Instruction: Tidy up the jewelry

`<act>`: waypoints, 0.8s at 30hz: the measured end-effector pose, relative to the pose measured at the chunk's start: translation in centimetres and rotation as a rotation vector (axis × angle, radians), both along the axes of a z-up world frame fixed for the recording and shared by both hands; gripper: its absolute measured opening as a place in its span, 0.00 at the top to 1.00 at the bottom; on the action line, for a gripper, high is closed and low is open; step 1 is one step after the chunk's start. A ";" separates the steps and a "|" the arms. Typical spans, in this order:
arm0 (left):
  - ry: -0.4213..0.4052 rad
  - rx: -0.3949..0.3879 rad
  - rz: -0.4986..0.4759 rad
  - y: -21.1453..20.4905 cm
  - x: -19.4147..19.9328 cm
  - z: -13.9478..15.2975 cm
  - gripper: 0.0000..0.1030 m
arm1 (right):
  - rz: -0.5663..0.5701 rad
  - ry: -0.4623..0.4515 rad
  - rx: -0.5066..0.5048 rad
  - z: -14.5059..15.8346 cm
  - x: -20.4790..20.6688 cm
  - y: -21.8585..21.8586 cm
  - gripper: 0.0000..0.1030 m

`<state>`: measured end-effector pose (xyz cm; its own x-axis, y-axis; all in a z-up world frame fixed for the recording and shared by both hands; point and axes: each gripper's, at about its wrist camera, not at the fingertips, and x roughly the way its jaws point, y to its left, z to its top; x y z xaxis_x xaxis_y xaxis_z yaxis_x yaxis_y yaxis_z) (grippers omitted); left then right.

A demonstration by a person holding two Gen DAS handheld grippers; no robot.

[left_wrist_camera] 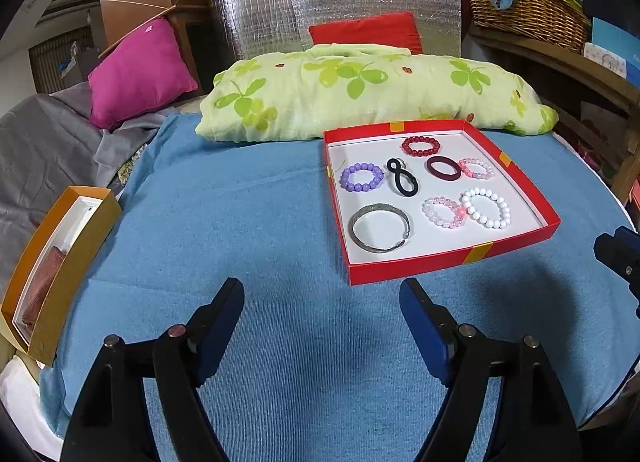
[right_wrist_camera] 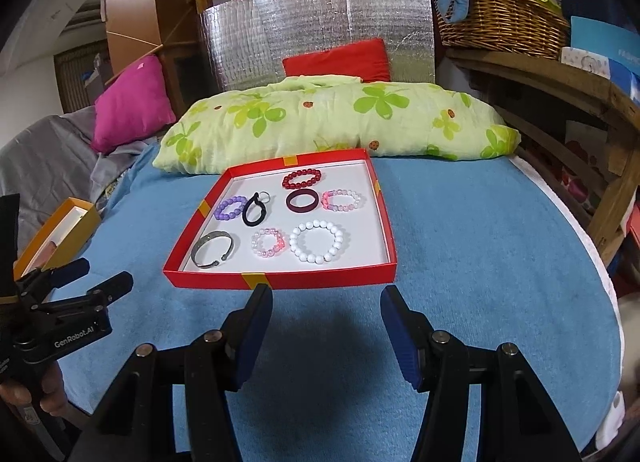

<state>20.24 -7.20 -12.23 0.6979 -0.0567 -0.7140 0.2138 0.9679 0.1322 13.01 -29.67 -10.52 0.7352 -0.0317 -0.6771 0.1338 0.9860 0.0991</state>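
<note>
A blue towel (left_wrist_camera: 256, 222) covers the bed, with a clover-print pillow (left_wrist_camera: 360, 90) across its far side. Just in front of the pillow sits the shallow red tray (right_wrist_camera: 320, 281), and every piece of jewelry lies flat on its white floor, mostly apart from one another. Nearest the front are the white bead bracelet (right_wrist_camera: 317, 241), the grey metal bangle (right_wrist_camera: 212, 249) and a small pink bead bracelet (right_wrist_camera: 269, 242); behind them lie a purple bead bracelet (right_wrist_camera: 231, 208), a black hair loop (right_wrist_camera: 254, 209) and a dark maroon ring (right_wrist_camera: 301, 200).

The left gripper (left_wrist_camera: 322, 302) and right gripper (right_wrist_camera: 326, 304) hover over the towel short of the tray, jaws spread wide, holding nothing.

The beaded strands look light, floppy and likely to roll; pinching across one side of the strand seems safest. The bangle looks stiff and slick, best taken across its band.
</note>
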 end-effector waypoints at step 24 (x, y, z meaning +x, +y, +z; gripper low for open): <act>-0.020 0.021 0.029 -0.1 -0.2 0.4 0.20 | 0.030 0.012 -0.025 -0.2 0.4 0.9 0.40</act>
<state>20.08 -7.27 -11.87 0.7131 -0.0212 -0.7007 0.1826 0.9707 0.1564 13.45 -28.73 -10.68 0.7279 -0.0266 -0.6851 0.1050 0.9918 0.0730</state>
